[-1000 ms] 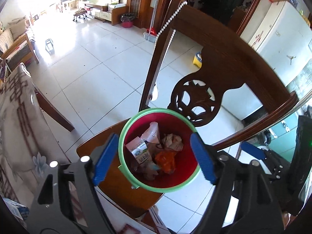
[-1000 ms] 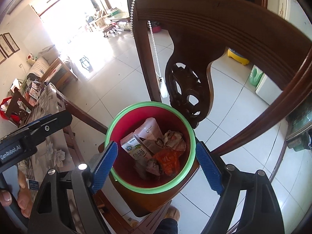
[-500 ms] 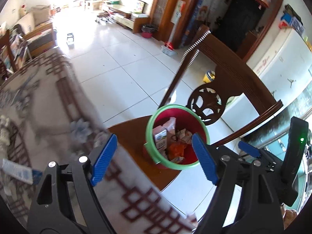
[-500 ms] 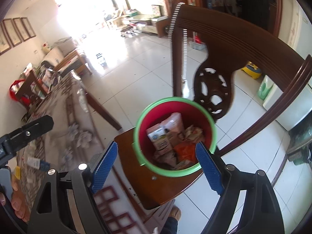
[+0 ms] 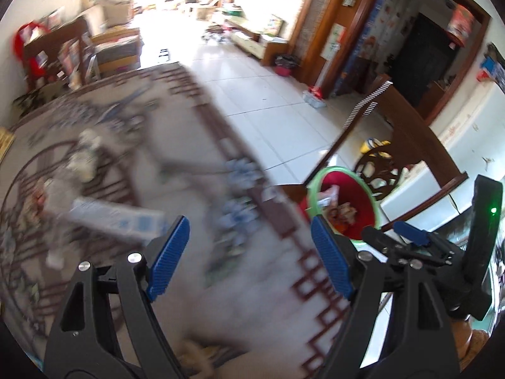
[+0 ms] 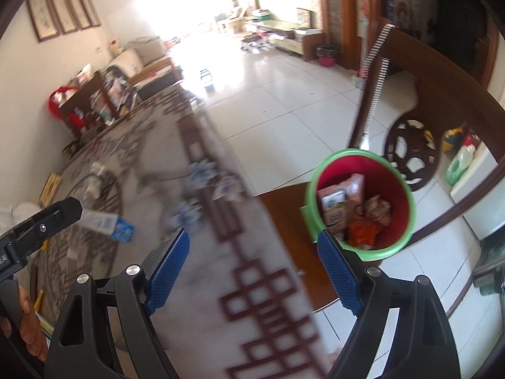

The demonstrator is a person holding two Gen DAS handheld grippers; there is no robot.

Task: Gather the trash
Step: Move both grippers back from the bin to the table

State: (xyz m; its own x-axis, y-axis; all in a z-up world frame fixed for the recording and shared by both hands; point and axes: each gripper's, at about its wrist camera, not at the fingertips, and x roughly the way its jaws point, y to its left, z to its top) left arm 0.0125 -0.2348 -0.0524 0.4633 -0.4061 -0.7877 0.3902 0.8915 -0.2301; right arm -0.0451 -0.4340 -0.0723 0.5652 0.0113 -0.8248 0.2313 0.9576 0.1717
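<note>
**Both grippers over the table edge, bin off to the right**

Nearest us, the left gripper [image 5: 249, 259] and right gripper [image 6: 254, 267] both hang with jaws spread wide, nothing between the ribbed blue pads [image 6: 169, 267]. Under them we see the patterned tablecloth [image 6: 221, 284], smooth and blurred, its edge running diagonally. A flat blue-and-white packet [image 5: 116, 221] lies on it. Just past the edge, a red bucket [image 6: 363, 200] with a green rim sits on a dark wooden chair [image 6: 442, 94], holding cartons and crumpled wrappers. Beyond, glossy white floor tiles [image 6: 284, 104] lie open.
</note>
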